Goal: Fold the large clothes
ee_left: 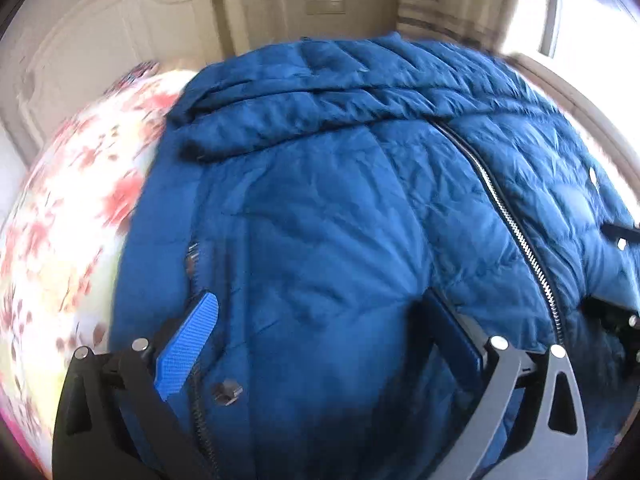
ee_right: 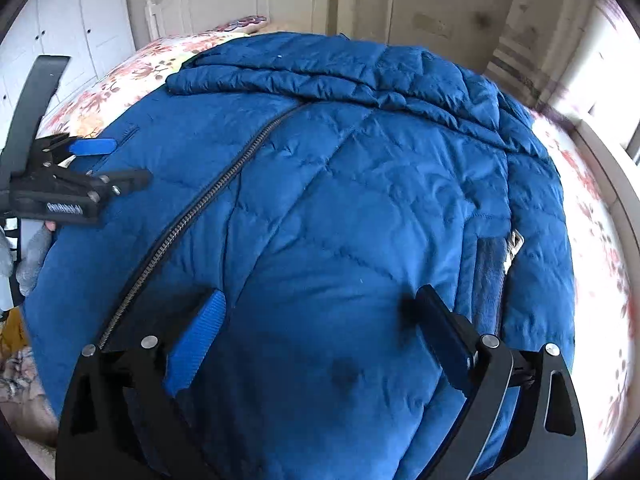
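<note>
My left claw [ee_left: 320,320] and right claw [ee_right: 320,312]: jaws spread wide, nothing clamped, above blue quilted jacket [ee_right: 340,200] on floral bedspread [ee_left: 72,200].

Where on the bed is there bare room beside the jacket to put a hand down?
Bare floral bedspread runs along the jacket's left edge, and a strip lies between its right edge and the window side. The middle is crowded: the jacket covers it, both grippers above.
</note>
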A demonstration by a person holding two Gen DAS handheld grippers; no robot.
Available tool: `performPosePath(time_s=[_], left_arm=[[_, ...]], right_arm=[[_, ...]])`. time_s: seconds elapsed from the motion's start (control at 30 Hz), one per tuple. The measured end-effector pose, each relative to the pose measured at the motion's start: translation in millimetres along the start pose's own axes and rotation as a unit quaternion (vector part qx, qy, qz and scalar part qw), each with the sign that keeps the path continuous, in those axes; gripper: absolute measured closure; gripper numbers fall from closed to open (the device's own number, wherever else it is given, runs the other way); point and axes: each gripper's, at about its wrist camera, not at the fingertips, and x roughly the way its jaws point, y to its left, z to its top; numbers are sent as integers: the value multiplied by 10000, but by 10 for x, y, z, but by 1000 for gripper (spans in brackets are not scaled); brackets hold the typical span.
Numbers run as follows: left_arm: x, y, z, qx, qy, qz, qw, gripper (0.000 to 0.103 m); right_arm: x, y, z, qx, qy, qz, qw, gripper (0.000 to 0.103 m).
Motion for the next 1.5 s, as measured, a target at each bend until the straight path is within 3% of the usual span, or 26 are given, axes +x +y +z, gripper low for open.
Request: performPosePath(time_s=[0.1, 0.17, 0.23, 0.33, 0.43, 0.53, 0.6, 0.63, 0.67, 0.7, 0.77, 0.9, 1.0, 1.07, 1.13, 1.27, 1.37, 1.4, 1.5], left_arm=[[-242, 83, -105, -137, -208, -48, 9997, 3], [-391, 58, -256, 9, -298, -106, 9995, 3], [-468, -13, -471, 248, -263, -105, 9993, 2], [-421, -12, -755, 285, -256, -134, 9992, 2], [-514, 89, -810, 8, -290, -253, 9993, 3], [-746, 16, -848, 200, -656, -203, 9974, 2], [-732, -77, -885, 413, -597, -170, 9972, 2], [-636, -107, -906, 497, -446, -81, 9977, 2], [-544, -126, -935, 495, -323, -45, 9982, 2], [-535, -68, -969, 258, -462, -177, 9984, 2], [-560, -41, -967, 264, -419, -238, 9985, 2], [-727, 155, -942, 57, -639, 165, 9978, 2], [-640, 438, -992, -340, -425, 198, 9983, 2], [-596, 561, -1075, -560, -431, -42, 9975, 2], [-637, 527, -1125, -432, -536, 49, 9976, 2], [-753, 606, -1168, -558, -597, 72, 9966, 2], [-723, 759, -1243, -831, -496, -117, 9952, 2], [-723, 829, -1270, -991, -510, -269, 9934, 2], [-799, 936, -1330, -1143, -542, -213, 9917, 2]], right_arm=[[-198, -12, -71, 80, -173, 152, 9997, 12], [-275, 61, -174, -63, -215, 356, 9991, 12], [-272, 208, -351, -307, -147, 284, 9990, 12], [-316, 219, -557, -253, -587, 240, 9977, 11], [-420, 166, -569, 66, -603, 269, 9978, 12], [-578, 249, -599, -78, -898, 386, 9952, 12], [-538, 359, -678, -321, -826, 535, 9946, 11], [-432, 418, -733, -440, -622, 445, 9961, 11], [-406, 447, -771, -514, -685, 356, 9957, 9], [-420, 455, -802, -497, -821, 340, 9948, 7], [-439, 444, -775, -483, -701, 350, 9958, 7], [-623, 211, -722, -101, -881, 367, 9954, 7], [-581, 9, -793, 286, -718, 93, 9970, 6], [-574, -21, -855, 293, -806, 143, 9962, 6], [-609, 29, -846, 124, -700, 43, 9975, 6], [-822, -98, -878, 433, -898, 347, 9944, 6], [-704, -223, -1015, 478, -510, -44, 9975, 6], [-706, -268, -1081, 551, -584, 62, 9968, 6], [-840, -321, -1171, 683, -786, 207, 9943, 6]])
